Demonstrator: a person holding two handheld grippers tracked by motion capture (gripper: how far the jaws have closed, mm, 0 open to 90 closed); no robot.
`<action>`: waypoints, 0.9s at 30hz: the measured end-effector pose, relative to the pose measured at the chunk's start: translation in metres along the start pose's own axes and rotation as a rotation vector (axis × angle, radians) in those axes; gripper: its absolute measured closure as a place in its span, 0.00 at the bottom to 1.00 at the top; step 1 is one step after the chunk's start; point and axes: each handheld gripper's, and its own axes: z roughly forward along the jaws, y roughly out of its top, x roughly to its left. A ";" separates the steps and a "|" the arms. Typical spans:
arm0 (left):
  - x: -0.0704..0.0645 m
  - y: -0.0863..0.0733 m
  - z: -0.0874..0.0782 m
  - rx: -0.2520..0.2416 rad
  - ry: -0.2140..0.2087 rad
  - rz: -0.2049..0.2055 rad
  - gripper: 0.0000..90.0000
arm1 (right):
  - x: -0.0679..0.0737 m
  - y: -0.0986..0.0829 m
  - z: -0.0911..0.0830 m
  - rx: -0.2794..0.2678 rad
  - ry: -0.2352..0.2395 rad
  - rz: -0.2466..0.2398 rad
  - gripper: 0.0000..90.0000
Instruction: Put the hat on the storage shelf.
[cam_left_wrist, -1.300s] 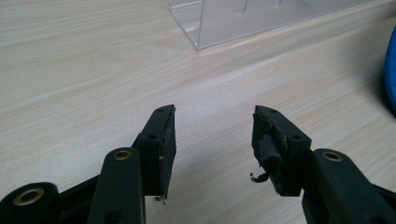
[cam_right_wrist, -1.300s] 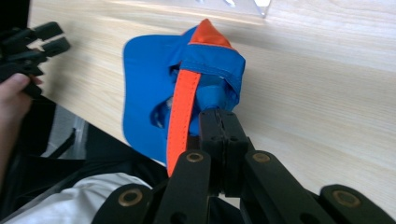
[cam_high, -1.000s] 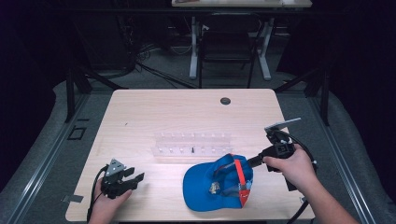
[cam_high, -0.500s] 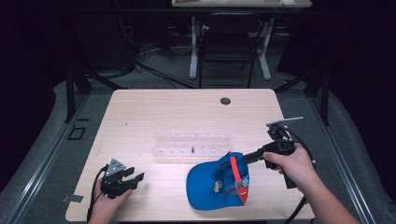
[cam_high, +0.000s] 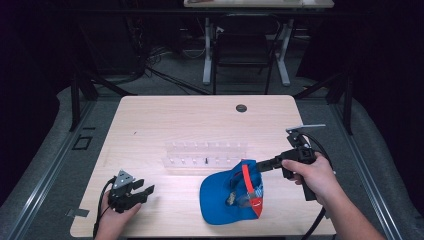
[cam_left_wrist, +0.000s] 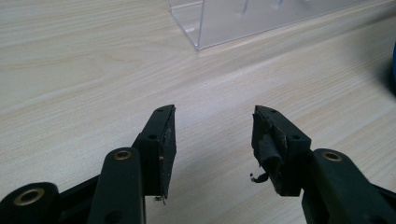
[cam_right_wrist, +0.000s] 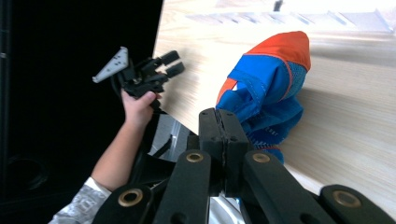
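Rightward, right gripper (cam_high: 261, 165) pinched tight on blue cap (cam_high: 225, 197); left gripper (cam_left_wrist: 214, 135) agape, empty.

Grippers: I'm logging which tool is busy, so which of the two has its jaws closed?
The right gripper, at the blue cap: its jaws are pressed together. The left gripper has a wide gap over bare table.

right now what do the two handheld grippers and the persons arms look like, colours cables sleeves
Both the left gripper and the right gripper are black, each with two flat jaws on brass-coloured pivots, a grey three-cornered plate on top and a black trailing cable. The left gripper's pads look worn and frayed. A grey patterned sleeve covers the left upper arm.
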 end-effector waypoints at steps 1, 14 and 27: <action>0.000 0.000 0.000 -0.001 0.000 -0.001 0.56 | 0.000 0.000 -0.001 0.000 0.010 -0.004 1.00; 0.000 0.000 0.000 0.006 0.000 -0.001 0.56 | 0.021 0.002 -0.013 -0.050 0.125 -0.044 1.00; 0.000 0.000 0.000 -0.003 0.002 -0.002 0.56 | 0.045 0.008 -0.022 -0.080 0.192 -0.089 1.00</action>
